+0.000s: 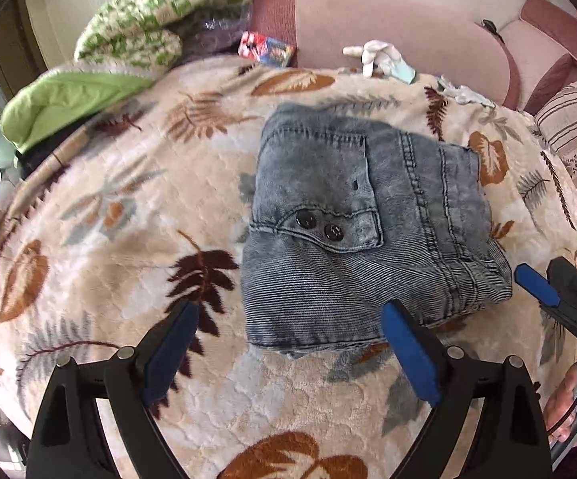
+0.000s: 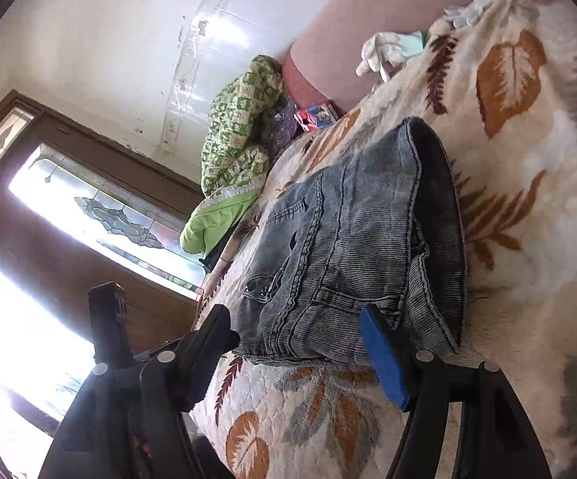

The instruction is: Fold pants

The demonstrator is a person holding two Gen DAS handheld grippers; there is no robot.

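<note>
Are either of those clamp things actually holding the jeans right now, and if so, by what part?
Neither. The left gripper and right gripper are both open, with the folded jeans lying free on the blanket.

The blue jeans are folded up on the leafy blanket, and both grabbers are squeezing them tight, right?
Not quite. The jeans are folded on the leafy blanket, but neither grabber is squeezing them. The left wrist view shows the left gripper open with nothing between its fingers, and the right wrist view shows the right gripper open too, at the near edge of the jeans.
</note>
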